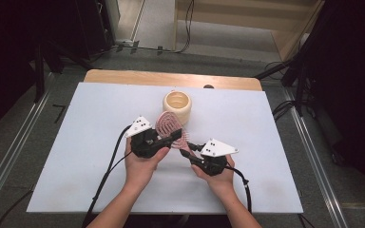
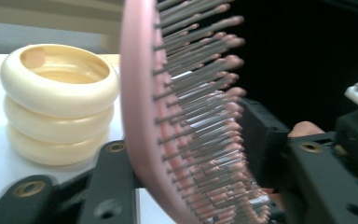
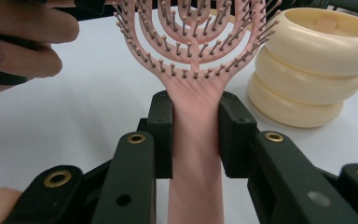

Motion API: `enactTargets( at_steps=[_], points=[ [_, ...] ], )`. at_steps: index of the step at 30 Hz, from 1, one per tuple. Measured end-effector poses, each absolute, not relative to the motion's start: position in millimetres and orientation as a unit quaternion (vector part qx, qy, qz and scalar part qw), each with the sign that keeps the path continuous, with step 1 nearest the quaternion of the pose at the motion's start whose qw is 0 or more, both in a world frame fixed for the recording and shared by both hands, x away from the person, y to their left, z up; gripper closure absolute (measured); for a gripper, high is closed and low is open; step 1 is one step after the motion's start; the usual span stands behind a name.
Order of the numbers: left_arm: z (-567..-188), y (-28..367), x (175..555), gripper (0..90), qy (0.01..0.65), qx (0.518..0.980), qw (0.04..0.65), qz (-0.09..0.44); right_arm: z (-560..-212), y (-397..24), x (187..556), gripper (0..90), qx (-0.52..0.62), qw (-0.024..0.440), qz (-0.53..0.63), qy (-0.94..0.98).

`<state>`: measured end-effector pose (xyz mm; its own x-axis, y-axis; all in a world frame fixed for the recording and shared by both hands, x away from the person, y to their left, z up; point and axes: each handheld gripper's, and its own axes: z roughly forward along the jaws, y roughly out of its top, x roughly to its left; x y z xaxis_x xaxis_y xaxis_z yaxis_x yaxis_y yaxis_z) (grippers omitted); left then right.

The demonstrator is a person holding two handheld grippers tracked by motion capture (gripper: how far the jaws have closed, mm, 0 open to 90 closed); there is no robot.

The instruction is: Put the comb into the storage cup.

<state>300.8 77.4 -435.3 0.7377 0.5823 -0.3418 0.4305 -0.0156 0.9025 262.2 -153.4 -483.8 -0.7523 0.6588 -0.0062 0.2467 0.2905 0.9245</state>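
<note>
A pink vented hairbrush (image 1: 168,124) hangs just above the white table (image 1: 90,142), in front of a cream ribbed cup (image 1: 177,105). My right gripper (image 1: 186,153) is shut on the brush's handle (image 3: 196,154), its two black pads pressing both sides just below the head. My left gripper (image 1: 173,135) has the brush head (image 2: 144,116) between its jaws, one pad against the smooth back and the other at the bristle tips (image 2: 233,116). The cup (image 2: 58,102) stands upright and empty, just behind the brush.
The white board covers a wooden table whose far edge (image 1: 171,78) shows behind the cup (image 3: 307,70). Cables trail from both grippers toward the near edge. The left hand's fingers (image 3: 23,42) are close to the bristles. Dark stands and rails flank the table.
</note>
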Motion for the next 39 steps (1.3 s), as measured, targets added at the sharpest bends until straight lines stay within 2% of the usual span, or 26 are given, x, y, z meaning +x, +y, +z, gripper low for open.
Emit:
enactTargets(
  at_steps=[11,16,22,23,24,25,26,27,29,30,31,32,33,35,36,39],
  points=[
    [-435,81,305,63.8,0.360,0.703,0.614,0.023,-489,-150,262,67.9,0.291,0.205,0.513,0.781],
    [-433,81,303,64.6,0.351,0.705,0.616,0.026,-489,-150,263,67.4,0.287,0.197,0.519,0.780],
    [-430,83,300,64.8,0.341,0.704,0.622,0.039,-488,-151,263,59.9,0.297,0.185,0.538,0.767],
    [-429,85,300,64.9,0.335,0.702,0.627,0.042,-487,-153,264,54.2,0.297,0.179,0.546,0.763],
    [-429,85,300,64.9,0.335,0.702,0.627,0.042,-487,-153,264,54.2,0.297,0.179,0.546,0.763],
    [-427,86,299,64.9,0.334,0.702,0.627,0.044,-486,-154,264,46.3,0.298,0.175,0.550,0.760],
    [-427,86,299,64.9,0.334,0.702,0.627,0.044,-486,-154,264,46.3,0.298,0.175,0.550,0.760],
    [-426,87,299,64.9,0.331,0.702,0.628,0.045,-486,-155,265,36.6,0.301,0.170,0.555,0.757],
    [-425,87,300,64.9,0.329,0.701,0.630,0.050,-485,-156,265,25.3,0.301,0.165,0.560,0.754],
    [-425,87,300,64.9,0.329,0.701,0.630,0.050,-485,-156,265,25.3,0.301,0.165,0.560,0.754],
    [-423,88,300,64.9,0.322,0.701,0.635,0.049,-485,-156,265,16.3,0.303,0.155,0.565,0.751],
    [-423,88,300,64.9,0.322,0.701,0.635,0.049,-485,-156,265,11.7,0.302,0.151,0.568,0.751],
    [-422,89,300,64.9,0.316,0.700,0.638,0.051,-485,-157,266,8.7,0.304,0.146,0.570,0.749],
    [-421,90,300,64.9,0.315,0.701,0.638,0.050,-485,-158,266,8.5,0.305,0.144,0.572,0.747],
    [-419,91,300,64.9,0.314,0.702,0.637,0.056,-484,-160,266,0.0,0.300,0.128,0.583,0.744],
    [-417,93,301,64.9,0.313,0.702,0.637,0.060,-483,-162,265,0.0,0.300,0.127,0.586,0.742]
  ],
)
